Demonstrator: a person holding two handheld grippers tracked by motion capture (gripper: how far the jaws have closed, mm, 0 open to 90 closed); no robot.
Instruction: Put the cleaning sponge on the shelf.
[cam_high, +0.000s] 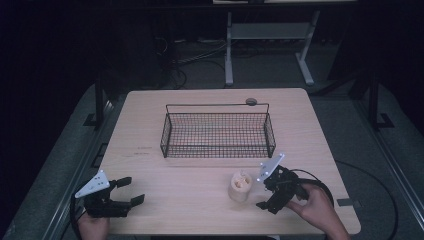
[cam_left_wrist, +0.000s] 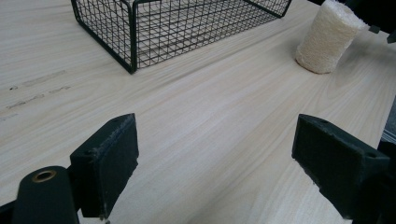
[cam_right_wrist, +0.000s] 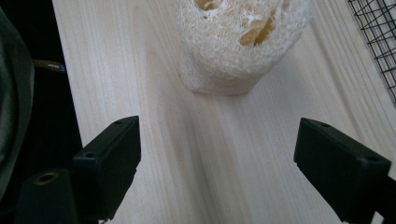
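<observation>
A pale loofah cylinder (cam_high: 240, 186) stands upright on the wooden table (cam_high: 200, 210), in front of a black wire basket (cam_high: 218, 131). My right gripper (cam_high: 261, 192) sits just right of the loofah, open, its jaws pointing at it with a short gap between. In the right gripper view the loofah (cam_right_wrist: 243, 42) stands just ahead of the spread jaws (cam_right_wrist: 217, 163), not between them. My left gripper (cam_high: 131, 191) rests near the front left corner, open and holding nothing. The left gripper view shows the loofah (cam_left_wrist: 327, 39) far right and the basket (cam_left_wrist: 177, 28) ahead.
The basket holds nothing that I can see. A small dark round disc (cam_high: 251, 101) lies at the table's far edge behind the basket. Beyond the table stand a white frame (cam_high: 270, 35) and cables on a dark floor. Faint marks (cam_left_wrist: 37, 88) show on the wood.
</observation>
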